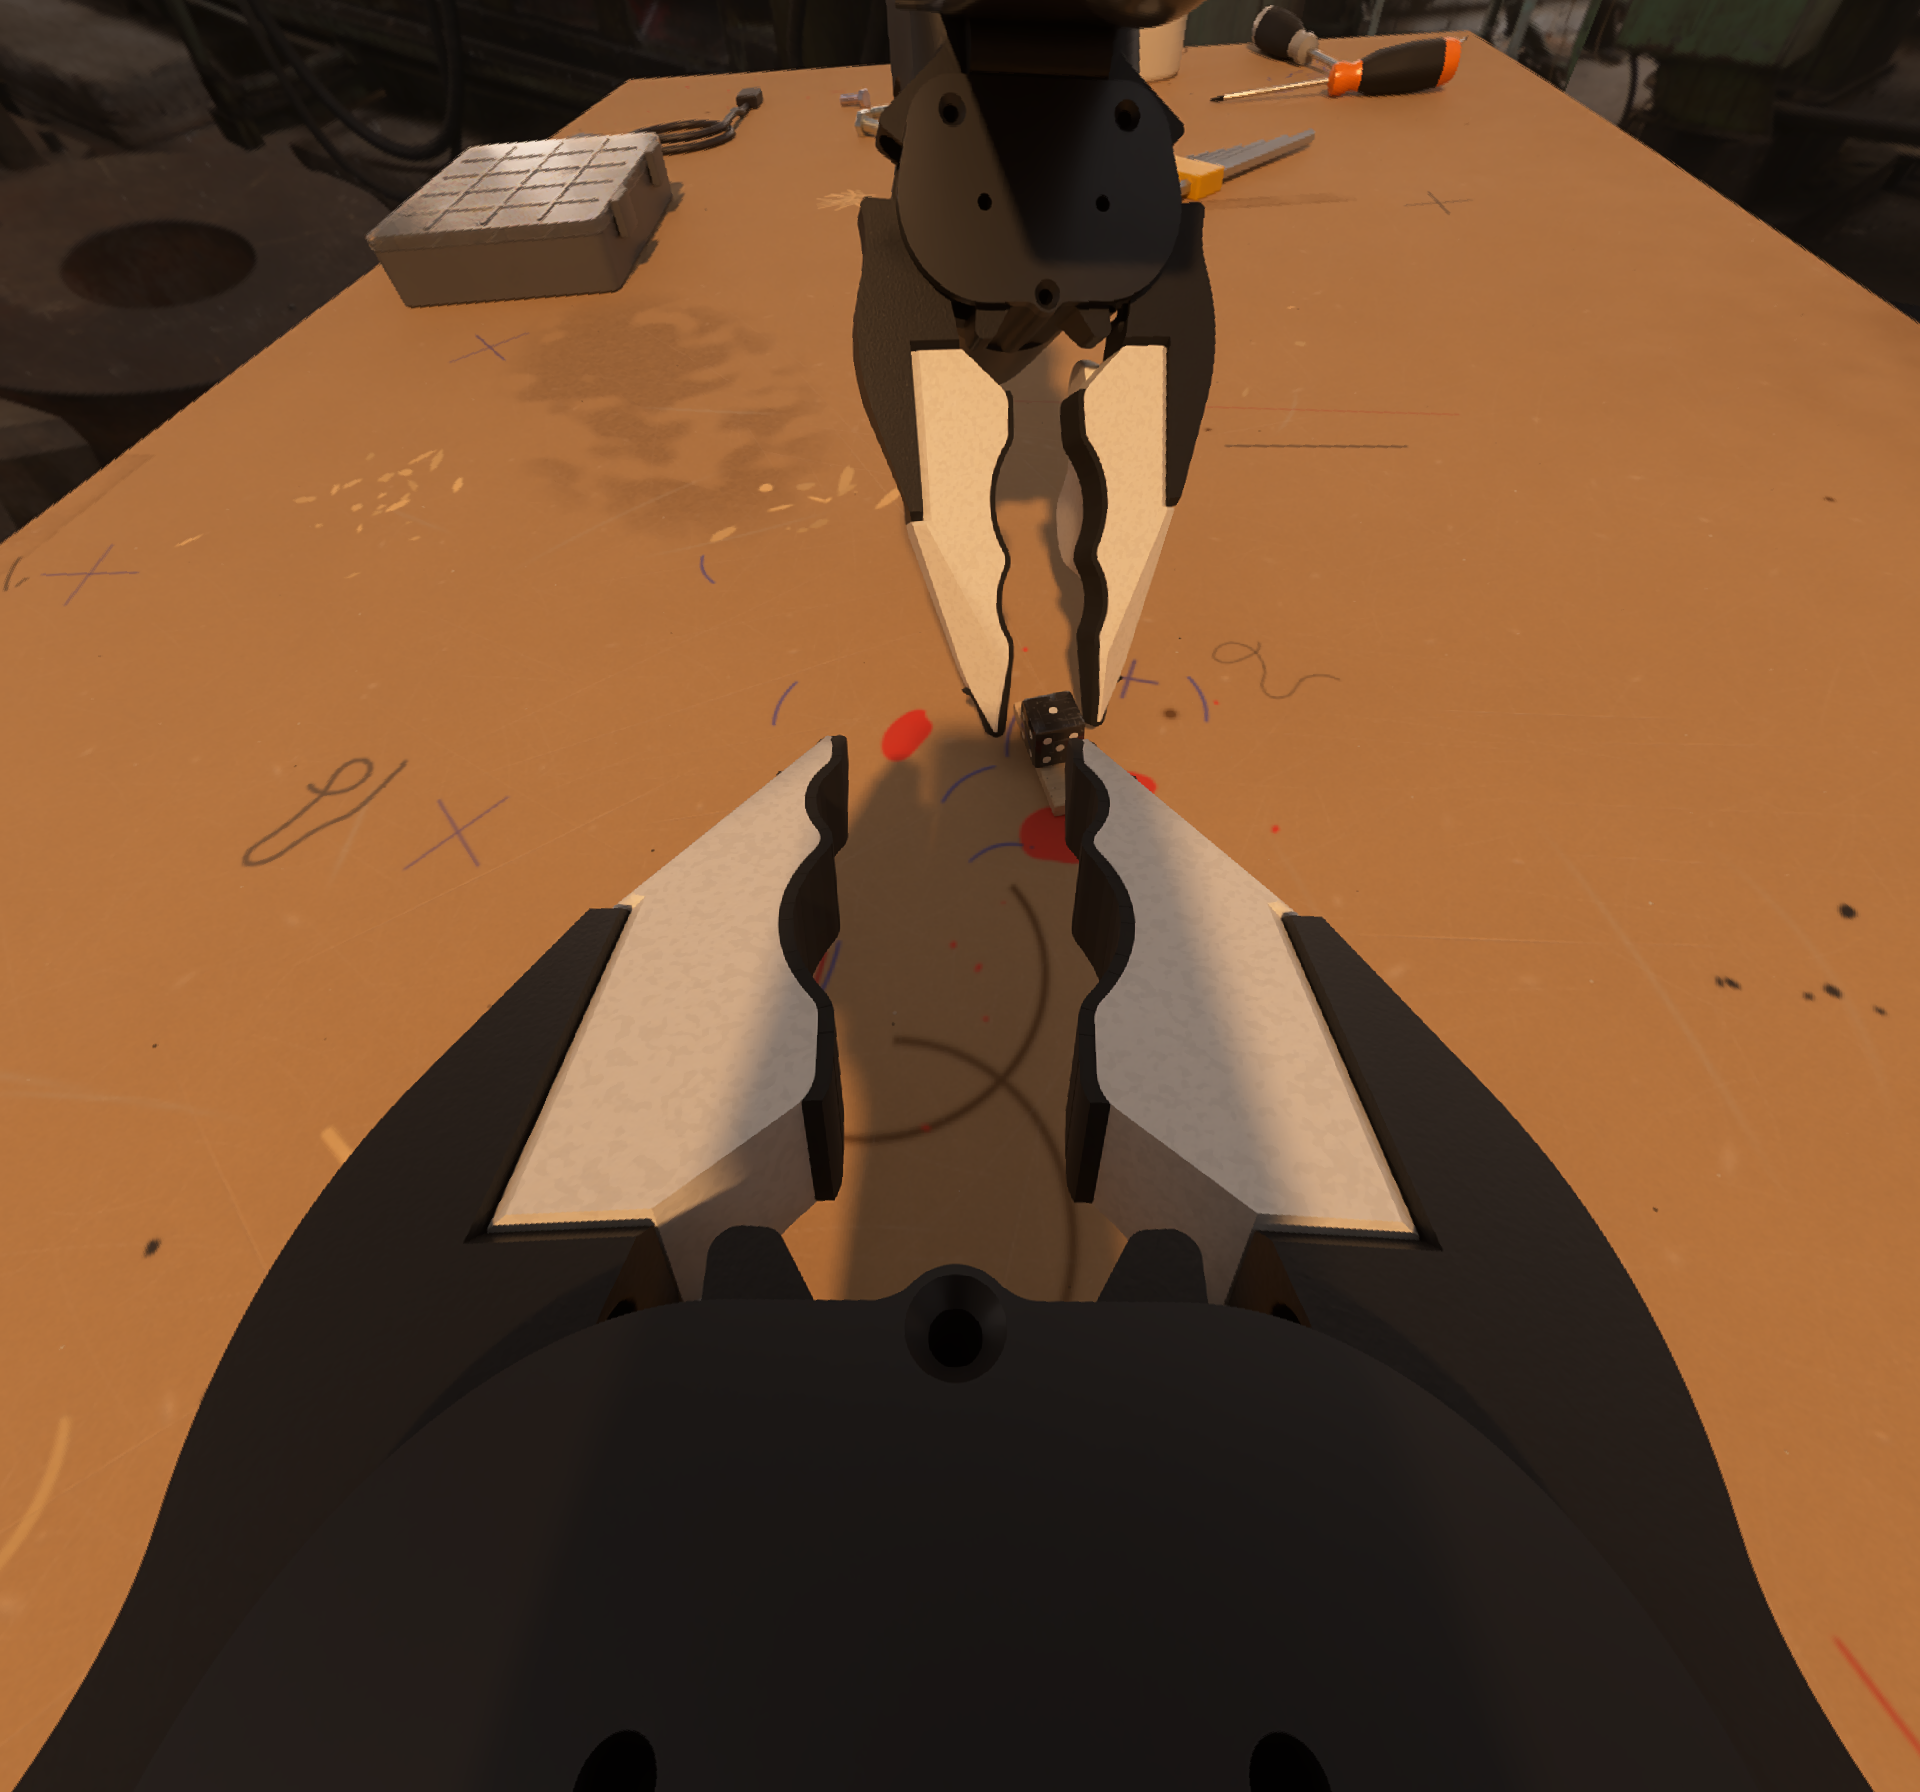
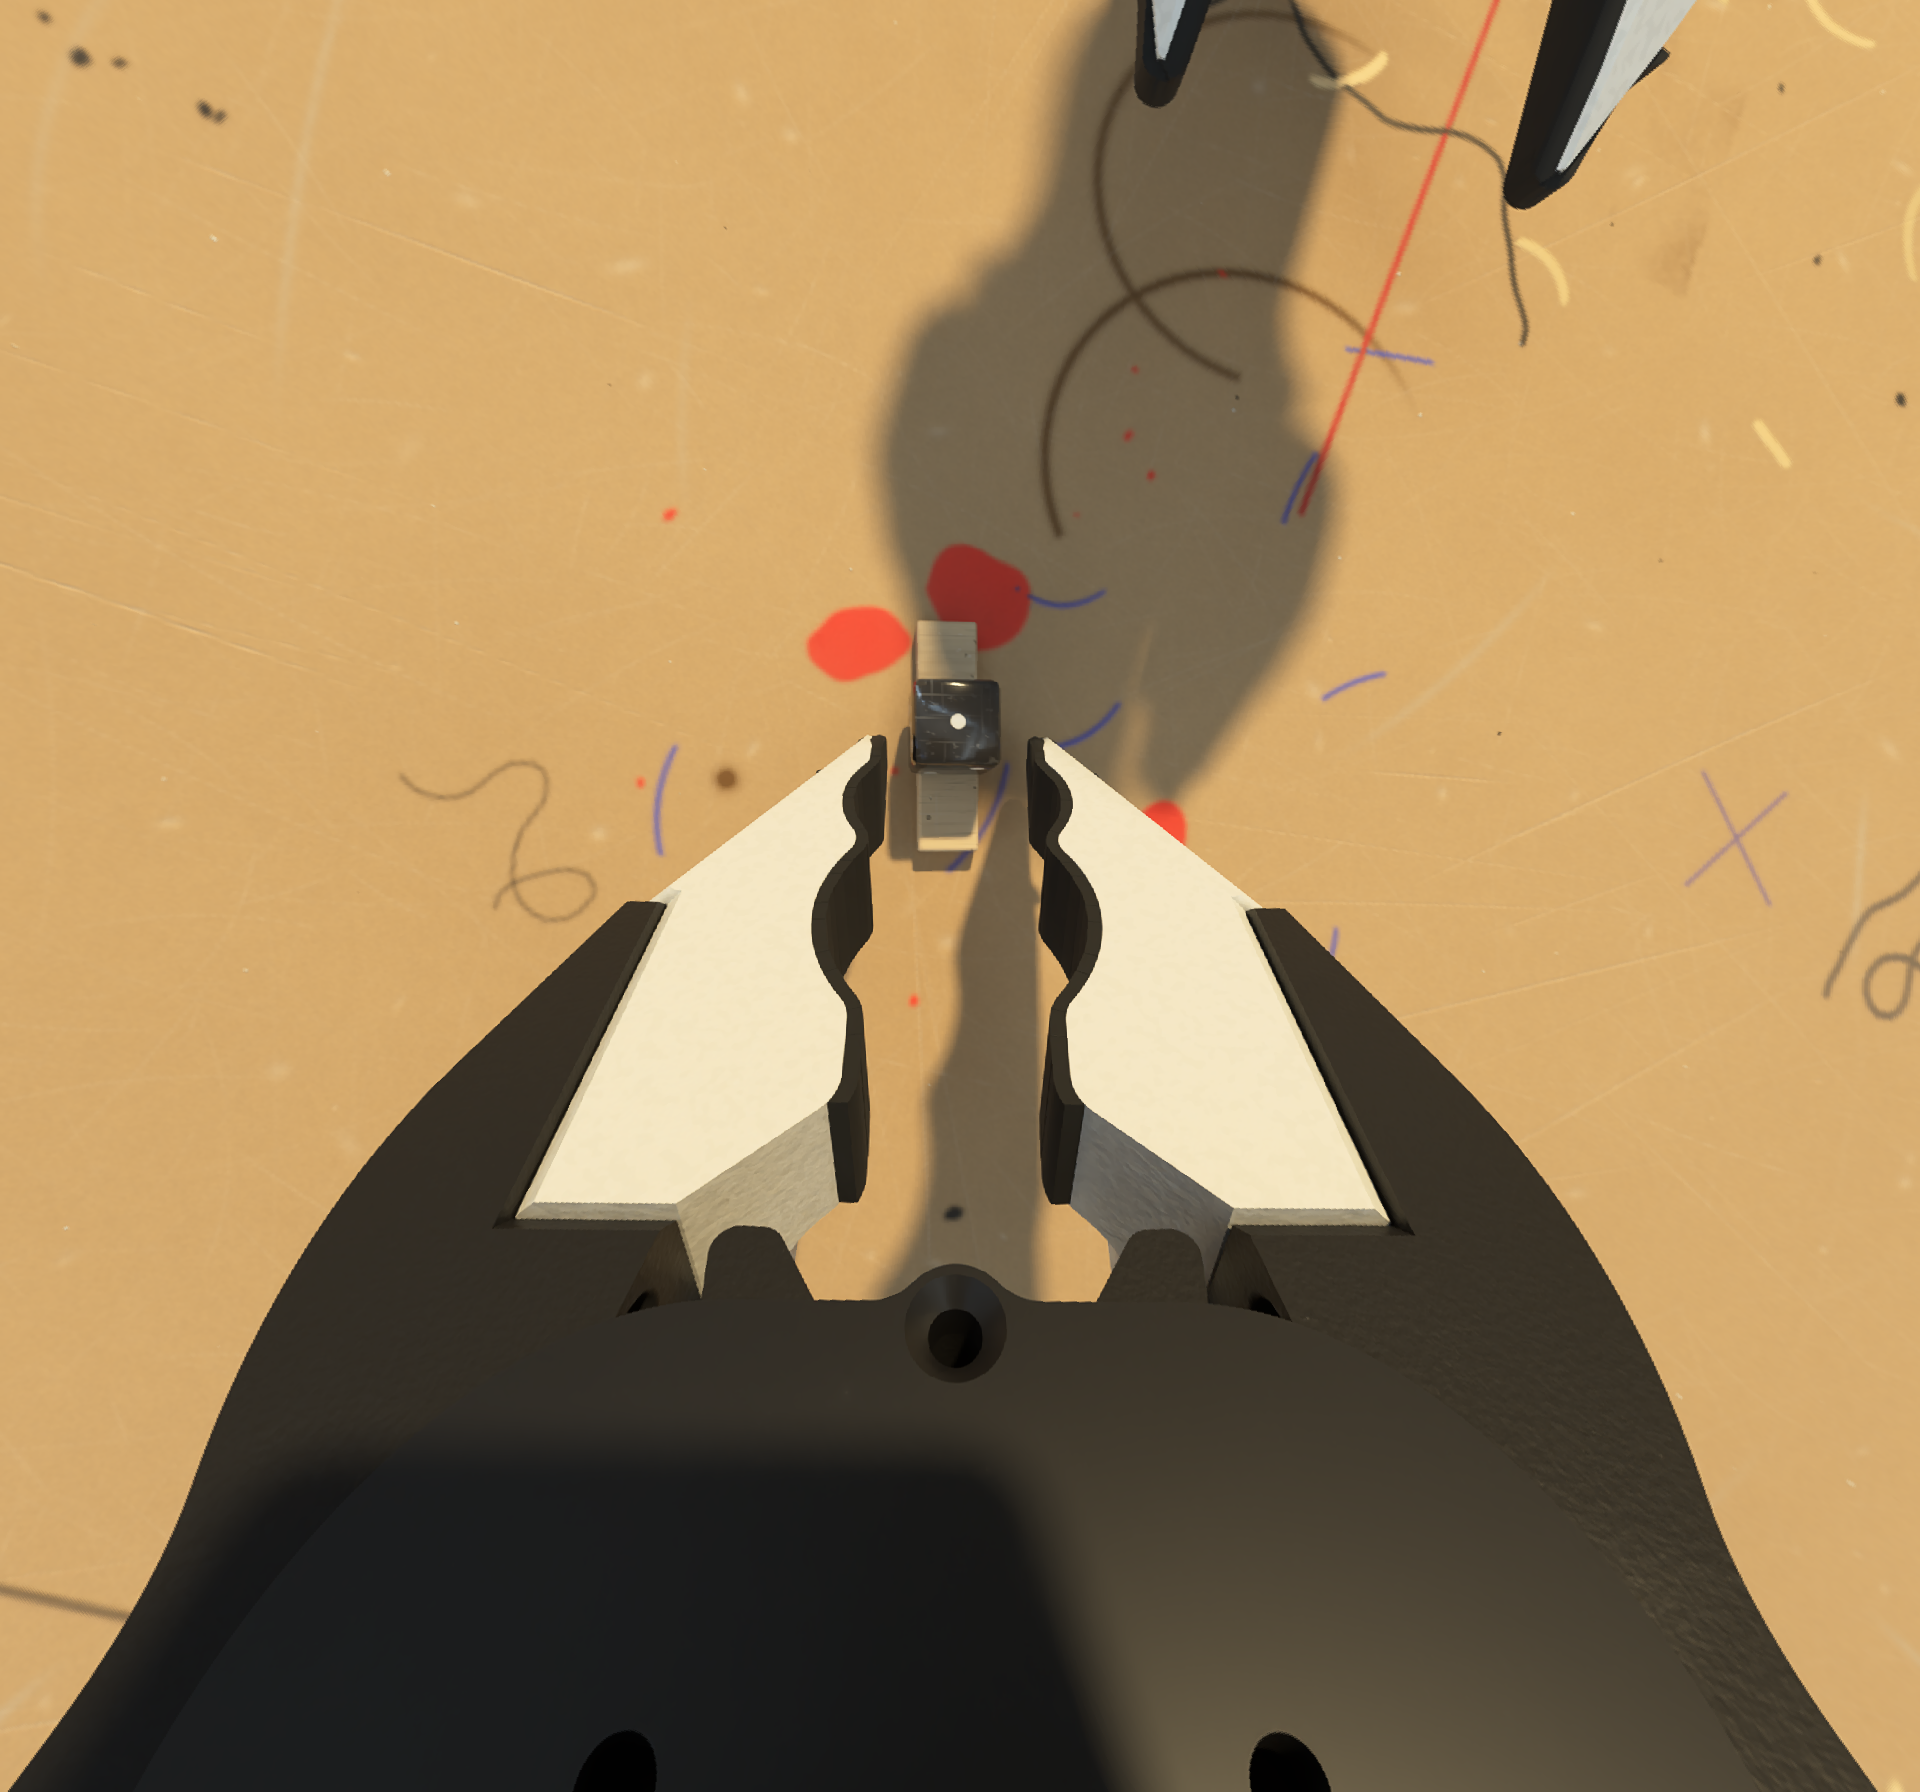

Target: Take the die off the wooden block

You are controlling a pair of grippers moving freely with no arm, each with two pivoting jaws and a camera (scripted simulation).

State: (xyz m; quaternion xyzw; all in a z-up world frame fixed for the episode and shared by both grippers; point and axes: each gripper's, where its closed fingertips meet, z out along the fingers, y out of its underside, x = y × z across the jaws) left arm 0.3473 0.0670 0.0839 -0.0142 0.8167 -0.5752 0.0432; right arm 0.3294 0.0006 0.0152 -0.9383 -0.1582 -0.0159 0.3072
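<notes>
A small black die (image 2: 956,724) with white pips sits on top of a pale wooden block (image 2: 947,815) lying flat on the orange-brown table (image 2: 416,392). My right gripper (image 2: 956,750) points straight down over it. Its jaws are open and stand on either side of the die with small gaps. In the left wrist view the die (image 1: 1051,726) shows between the right gripper's (image 1: 1044,719) fingertips, with the block (image 1: 1056,788) under it. My left gripper (image 1: 961,760) is open and empty, low over the table just short of the block. It also shows in the right wrist view (image 2: 1340,142).
A grey metal case (image 1: 525,215) lies at the far left with a coiled cable (image 1: 707,127) behind it. An orange and black screwdriver (image 1: 1371,69), a yellow-handled knife (image 1: 1242,163) and a white cup (image 1: 1162,49) lie at the far end. Red paint blobs (image 2: 857,643) surround the block.
</notes>
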